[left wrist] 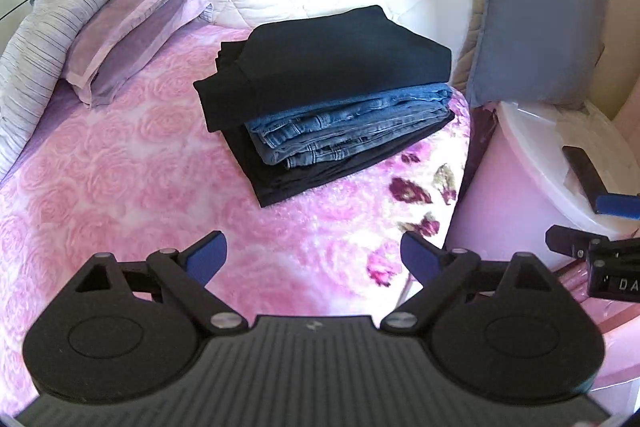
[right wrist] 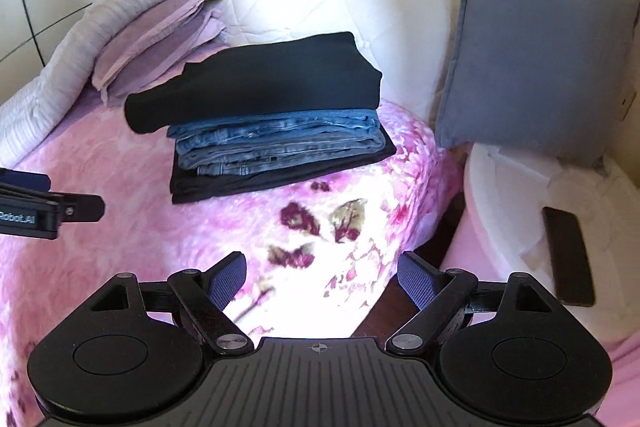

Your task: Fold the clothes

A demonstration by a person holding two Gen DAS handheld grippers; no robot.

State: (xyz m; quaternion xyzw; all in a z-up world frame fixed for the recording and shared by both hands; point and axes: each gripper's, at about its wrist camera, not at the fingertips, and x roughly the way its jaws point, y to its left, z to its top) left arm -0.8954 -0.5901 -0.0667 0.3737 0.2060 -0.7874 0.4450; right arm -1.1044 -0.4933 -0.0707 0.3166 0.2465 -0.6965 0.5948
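A neat stack of folded clothes rests on the pink rose-patterned bed cover (left wrist: 120, 163) (right wrist: 120, 179). A black folded garment (left wrist: 332, 55) (right wrist: 260, 79) lies on top, folded blue jeans (left wrist: 352, 127) (right wrist: 280, 143) are under it, and another dark garment (left wrist: 340, 171) (right wrist: 240, 187) forms the base. My left gripper (left wrist: 314, 259) hovers in front of the stack, open, with only the bed cover showing between its blue pads. My right gripper (right wrist: 322, 281) also stands open and empty, short of the stack, over the cover's corner.
A grey-blue cushion (left wrist: 540, 19) (right wrist: 536, 67) leans on the wall at right. Below it stands a white round table (left wrist: 536, 163) (right wrist: 504, 211) with a dark phone (right wrist: 568, 255) on it. Lilac pillows (left wrist: 132, 31) (right wrist: 160, 39) and a striped duvet (left wrist: 52, 19) lie at left.
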